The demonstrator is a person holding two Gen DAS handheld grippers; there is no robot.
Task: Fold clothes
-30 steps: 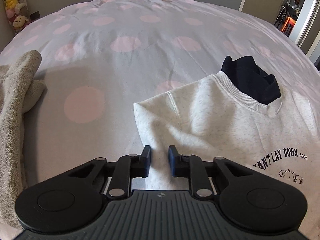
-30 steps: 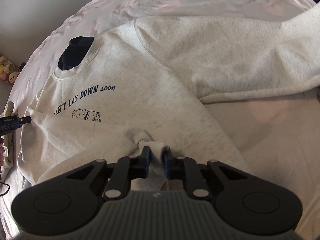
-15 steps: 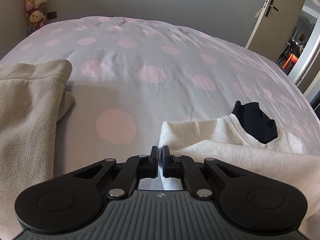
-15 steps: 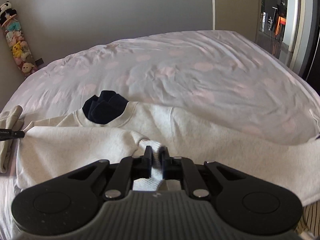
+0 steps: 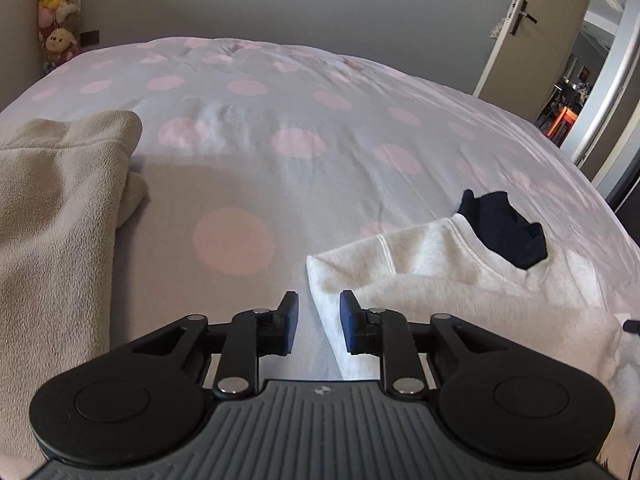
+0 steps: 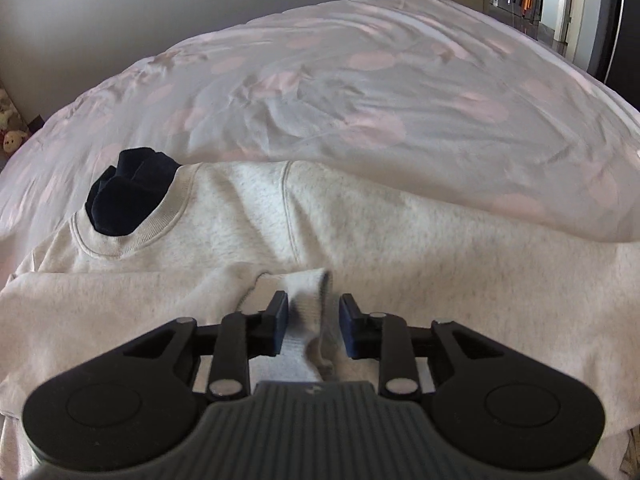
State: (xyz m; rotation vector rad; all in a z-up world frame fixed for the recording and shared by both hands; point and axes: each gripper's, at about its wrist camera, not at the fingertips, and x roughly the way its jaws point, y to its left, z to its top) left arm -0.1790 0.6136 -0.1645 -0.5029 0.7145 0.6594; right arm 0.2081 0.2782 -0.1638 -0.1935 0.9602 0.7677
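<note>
**Both grippers parted over a folded sweatshirt**

A pale heather-grey fleece sweatshirt [image 6: 360,216] lies on a bed covered by a grey sheet with pink polka dots [image 5: 248,128]. Its lower part is doubled up over the chest, and the ribbed round collar sits at the far left with a dark navy garment [image 6: 128,196] poking out of it.

The right gripper [image 6: 308,320] hovers at the near edge of the fold with its jaws spread apart. A bunched ribbed hem stands between the blue pads [image 6: 281,322], but they do not pinch it.

The left gripper [image 5: 316,322] is likewise spread wide, just beside the sweatshirt's left edge [image 5: 320,280], which runs between its fingers without being clamped.

A beige fleece blanket [image 5: 60,208] lies at the left, well apart from the sweatshirt. Stuffed toys [image 5: 58,12] hang at the far left corner, and an open tan door [image 5: 532,28] stands at the far right.
</note>
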